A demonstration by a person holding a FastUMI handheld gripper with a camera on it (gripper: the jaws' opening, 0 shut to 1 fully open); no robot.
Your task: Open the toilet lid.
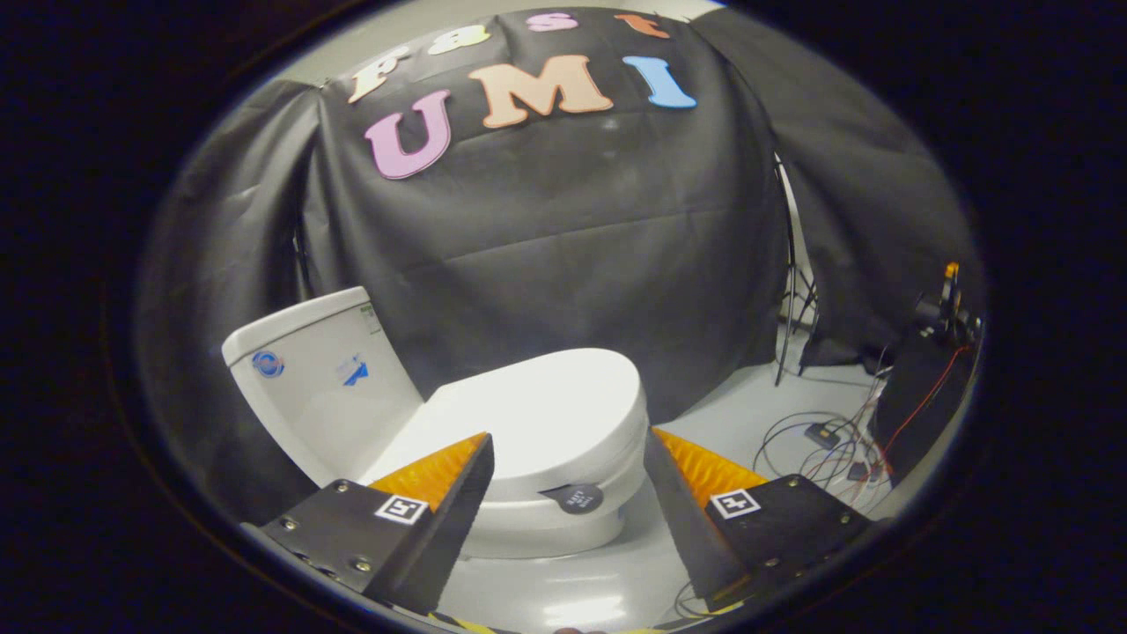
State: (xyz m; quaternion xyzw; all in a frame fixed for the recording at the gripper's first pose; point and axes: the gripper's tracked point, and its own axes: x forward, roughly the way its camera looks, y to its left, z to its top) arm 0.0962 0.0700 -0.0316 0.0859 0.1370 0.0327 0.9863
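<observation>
Lid: the white oval plastic toilet lid (550,409) lies flat and closed on the seat, just ahead of the fingers, its front rim showing between them.
Sticker: a small round dark sticker (578,498) sits on the front edge below the lid.
Cistern: the white ceramic cistern (317,379) stands behind the lid, against the black cloth wall.
Tongs: the tongs (568,458) are spread wide, gripping nothing, apart from the lid.
Floor: grey glossy floor (748,405) carries the toilet; tangled cables (823,445) lie towards its right edge.

Lid (555,414) down on toilet (563,519); tank (326,387) behind
</observation>
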